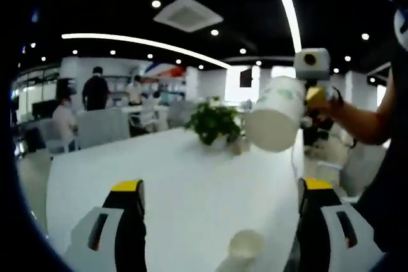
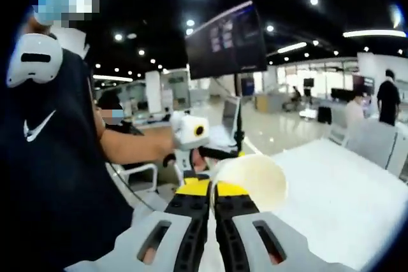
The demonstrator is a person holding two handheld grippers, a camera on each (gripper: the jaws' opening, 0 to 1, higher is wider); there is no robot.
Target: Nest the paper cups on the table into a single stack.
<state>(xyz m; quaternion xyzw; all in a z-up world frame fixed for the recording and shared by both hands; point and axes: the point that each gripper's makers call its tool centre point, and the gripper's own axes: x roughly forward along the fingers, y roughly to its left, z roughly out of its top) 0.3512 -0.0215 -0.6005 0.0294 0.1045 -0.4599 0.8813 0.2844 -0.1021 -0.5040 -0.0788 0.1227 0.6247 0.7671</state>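
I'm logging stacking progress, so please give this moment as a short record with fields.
left gripper: open, holding nothing
right gripper: shut on the rim of a cup, lifted above the table
held cup: tilted on its side, mouth toward the right gripper view
second cup: upright on the table, apart
plant: far end of the table
stack: not yet made

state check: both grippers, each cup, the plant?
left gripper, open, holding nothing, above the table
right gripper, shut on the held cup's rim
held cup, lifted off the table, tipped on its side
second cup, upright on the table, free
potted plant, upright, far end of table
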